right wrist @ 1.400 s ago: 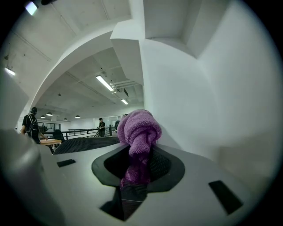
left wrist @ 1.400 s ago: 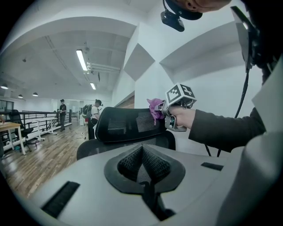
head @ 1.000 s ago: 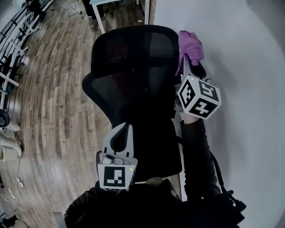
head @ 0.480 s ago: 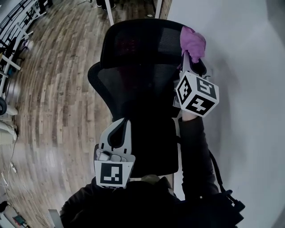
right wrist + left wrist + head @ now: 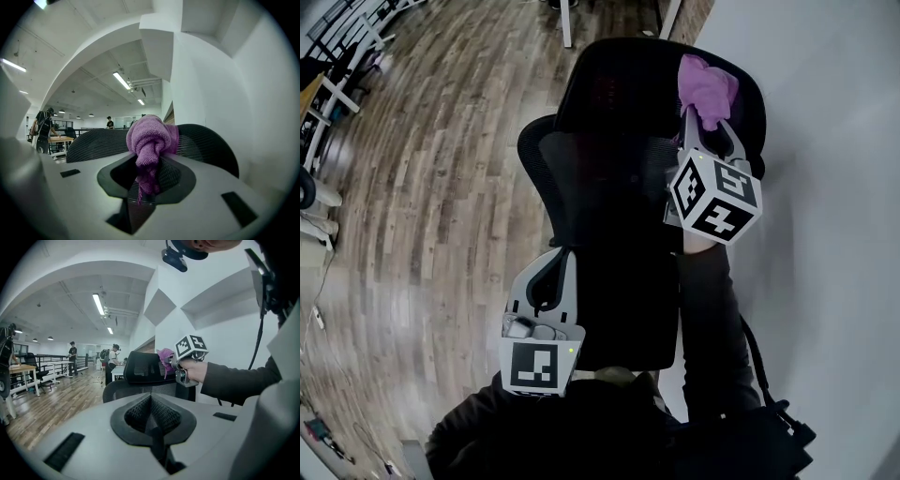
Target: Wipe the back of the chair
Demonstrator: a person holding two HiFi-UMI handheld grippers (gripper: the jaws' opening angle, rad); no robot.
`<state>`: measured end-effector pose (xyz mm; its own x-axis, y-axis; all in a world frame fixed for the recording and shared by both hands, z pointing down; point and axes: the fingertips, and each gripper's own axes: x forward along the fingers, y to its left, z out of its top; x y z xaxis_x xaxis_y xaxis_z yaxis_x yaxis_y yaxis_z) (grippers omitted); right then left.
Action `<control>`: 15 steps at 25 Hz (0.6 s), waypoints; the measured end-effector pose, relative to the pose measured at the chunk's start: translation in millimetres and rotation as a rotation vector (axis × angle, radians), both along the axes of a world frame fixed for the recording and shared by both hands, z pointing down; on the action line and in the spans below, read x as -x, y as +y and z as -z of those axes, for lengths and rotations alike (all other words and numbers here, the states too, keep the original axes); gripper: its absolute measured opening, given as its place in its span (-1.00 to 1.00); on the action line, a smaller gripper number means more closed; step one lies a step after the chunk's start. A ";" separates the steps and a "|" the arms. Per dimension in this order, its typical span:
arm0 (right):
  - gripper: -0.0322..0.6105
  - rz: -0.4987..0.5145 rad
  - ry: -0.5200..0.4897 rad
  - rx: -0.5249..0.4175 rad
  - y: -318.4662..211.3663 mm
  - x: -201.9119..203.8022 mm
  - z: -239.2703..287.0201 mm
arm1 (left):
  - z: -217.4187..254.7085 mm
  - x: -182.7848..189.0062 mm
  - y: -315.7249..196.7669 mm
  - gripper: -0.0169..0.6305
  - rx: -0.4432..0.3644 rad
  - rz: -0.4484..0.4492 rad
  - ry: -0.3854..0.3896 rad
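A black mesh office chair [image 5: 609, 197] stands against a white wall, its headrest [image 5: 628, 84] at the top of the head view. My right gripper [image 5: 705, 117] is shut on a purple cloth [image 5: 706, 86], which rests against the headrest's right end. In the right gripper view the purple cloth [image 5: 150, 145] bunches between the jaws in front of the headrest [image 5: 206, 145]. My left gripper [image 5: 553, 281] is shut and holds nothing, low beside the chair back's left side. The left gripper view shows the chair [image 5: 140, 376] and the right gripper's marker cube [image 5: 191, 347].
A white wall [image 5: 825, 187] runs along the right of the chair. Wooden floor [image 5: 422, 187] spreads to the left. White table legs [image 5: 567, 19] stand beyond the chair. Desks, railings and several people [image 5: 72, 357] are far off in the room.
The view has shifted, so the chair sits further right in the frame. The right gripper with the cloth stays at the headrest's right end, now over more of the headrest. The left gripper has hardly moved.
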<state>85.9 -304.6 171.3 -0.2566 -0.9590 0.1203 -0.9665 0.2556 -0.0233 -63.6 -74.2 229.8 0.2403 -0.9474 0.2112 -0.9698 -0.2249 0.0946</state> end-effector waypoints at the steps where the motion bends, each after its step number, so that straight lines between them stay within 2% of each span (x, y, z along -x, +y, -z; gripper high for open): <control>1: -0.60 0.010 0.000 0.002 -0.5 6.7 -0.6 | -0.3 4.3 1.0 -0.94 0.000 0.009 0.001; 15: -0.60 0.162 -0.003 0.007 10.1 109.5 -3.9 | -2.7 66.7 27.7 -0.94 -0.004 0.143 0.014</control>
